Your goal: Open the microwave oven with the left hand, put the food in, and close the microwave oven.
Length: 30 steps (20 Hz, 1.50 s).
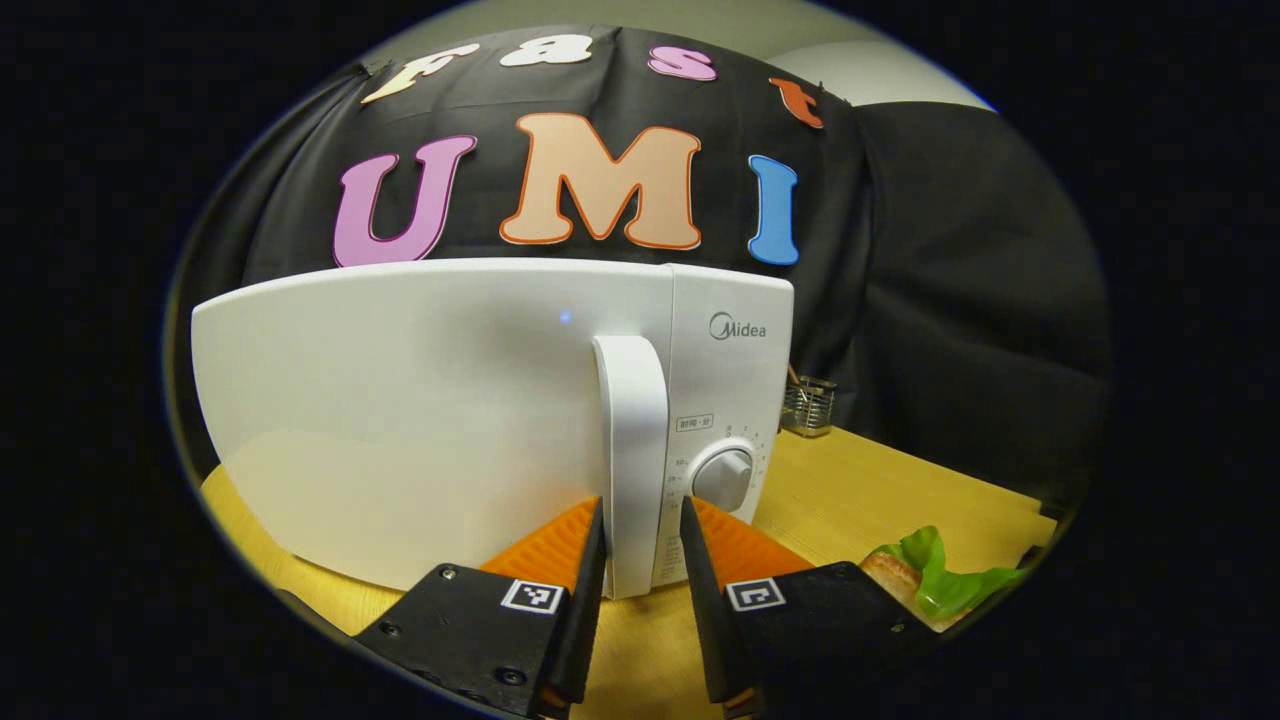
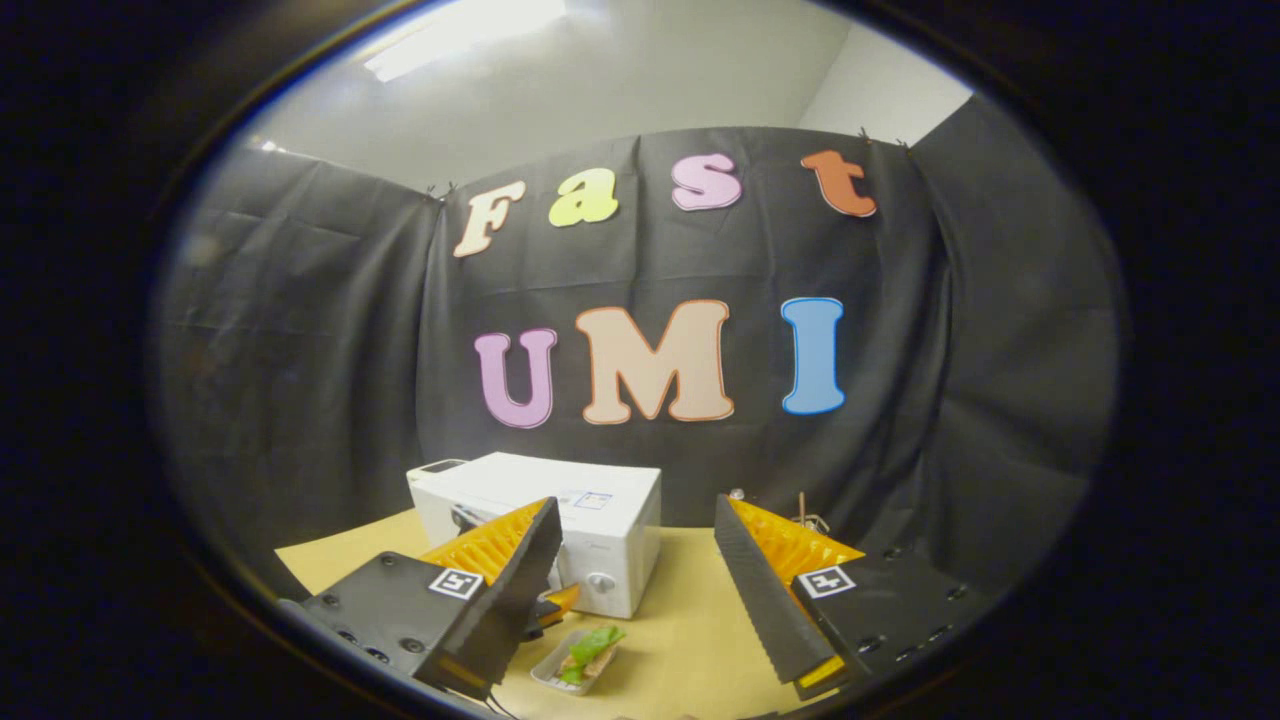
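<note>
The microwave oven (image 1: 480, 400) stands on the wooden table (image 1: 880, 490) directly ahead of the left gripper (image 1: 640, 570), its door closed and its vertical handle (image 1: 632, 450) rising between the two fingers, which straddle it narrowly; whether they already press on it I cannot tell. The likely failure is a slip: the handle is smooth, and if the grip sits only on its lower end, a pull could slide off or drag the whole oven forward instead of swinging the door. The dial (image 1: 722, 478) lies just right of the fingers and could be knocked. The food (image 1: 935, 575), green leaf over bread, sits low to the right of this gripper, in a tray (image 2: 560, 672) in the right gripper view, near the door's swing. The right gripper (image 2: 640, 590) hangs well back, wide open, holding nothing. A wire holder (image 1: 808, 405) stands beyond the oven's right side.
</note>
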Each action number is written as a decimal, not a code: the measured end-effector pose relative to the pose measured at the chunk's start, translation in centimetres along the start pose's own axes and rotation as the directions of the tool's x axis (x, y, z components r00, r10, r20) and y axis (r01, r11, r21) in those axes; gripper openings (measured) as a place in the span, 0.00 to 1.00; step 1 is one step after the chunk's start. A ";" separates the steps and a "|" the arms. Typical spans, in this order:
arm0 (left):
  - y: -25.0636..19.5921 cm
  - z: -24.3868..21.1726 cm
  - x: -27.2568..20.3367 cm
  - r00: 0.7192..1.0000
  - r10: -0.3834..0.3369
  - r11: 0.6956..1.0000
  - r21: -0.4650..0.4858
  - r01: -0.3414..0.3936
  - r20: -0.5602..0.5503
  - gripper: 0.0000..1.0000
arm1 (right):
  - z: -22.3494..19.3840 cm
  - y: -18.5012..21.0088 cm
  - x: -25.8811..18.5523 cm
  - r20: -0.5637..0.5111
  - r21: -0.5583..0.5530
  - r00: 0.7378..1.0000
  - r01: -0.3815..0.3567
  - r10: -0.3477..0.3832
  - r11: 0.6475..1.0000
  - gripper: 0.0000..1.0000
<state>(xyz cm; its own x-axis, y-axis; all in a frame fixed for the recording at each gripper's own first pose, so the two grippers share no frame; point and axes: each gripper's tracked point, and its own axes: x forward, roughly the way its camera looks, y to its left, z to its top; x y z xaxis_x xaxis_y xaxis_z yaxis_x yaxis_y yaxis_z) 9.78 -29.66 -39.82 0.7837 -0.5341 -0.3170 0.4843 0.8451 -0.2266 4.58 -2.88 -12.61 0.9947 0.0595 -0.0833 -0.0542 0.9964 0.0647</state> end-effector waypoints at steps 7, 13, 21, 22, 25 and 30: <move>0.6 0.2 -0.3 1.000 0.024 0.999 -0.022 -0.024 0.013 0.25 | -0.4 -1.6 -0.3 -0.011 0.042 1.000 0.027 -0.027 0.999 0.97; 0.5 0.2 -0.4 0.999 0.033 0.999 -0.015 -0.033 0.008 0.18 | -0.3 -1.4 -1.6 -0.015 0.027 0.999 0.039 -0.038 0.999 0.96; 0.5 0.1 -0.6 0.999 0.038 0.999 -0.016 -0.038 0.013 0.14 | 1.1 -0.7 -3.4 0.014 0.003 0.999 0.049 -0.049 0.999 0.96; 0.6 0.1 -0.6 0.999 0.042 0.999 -0.019 -0.041 0.011 0.14 | 1.2 -0.5 -3.4 0.019 0.006 0.999 0.042 -0.042 0.999 0.96; 0.4 -0.5 -1.5 0.998 0.062 0.996 -0.060 -0.063 -0.013 0.12 | 1.1 -0.6 -3.6 0.029 0.006 0.999 0.036 -0.036 0.999 0.96; -0.5 -0.9 -8.2 0.999 -0.026 0.999 -0.044 0.028 0.048 0.11 | 0.0 -0.8 -3.2 0.033 0.063 0.999 0.014 -0.016 0.998 0.96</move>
<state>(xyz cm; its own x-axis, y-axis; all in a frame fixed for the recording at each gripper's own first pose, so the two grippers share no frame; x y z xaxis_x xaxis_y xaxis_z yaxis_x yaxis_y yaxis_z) 2.72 -25.71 -37.95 0.7885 -0.5542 -0.2667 0.4884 0.8278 -0.2761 1.44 -3.85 -12.37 0.9978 0.0413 -0.0518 -0.0345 0.9914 0.1262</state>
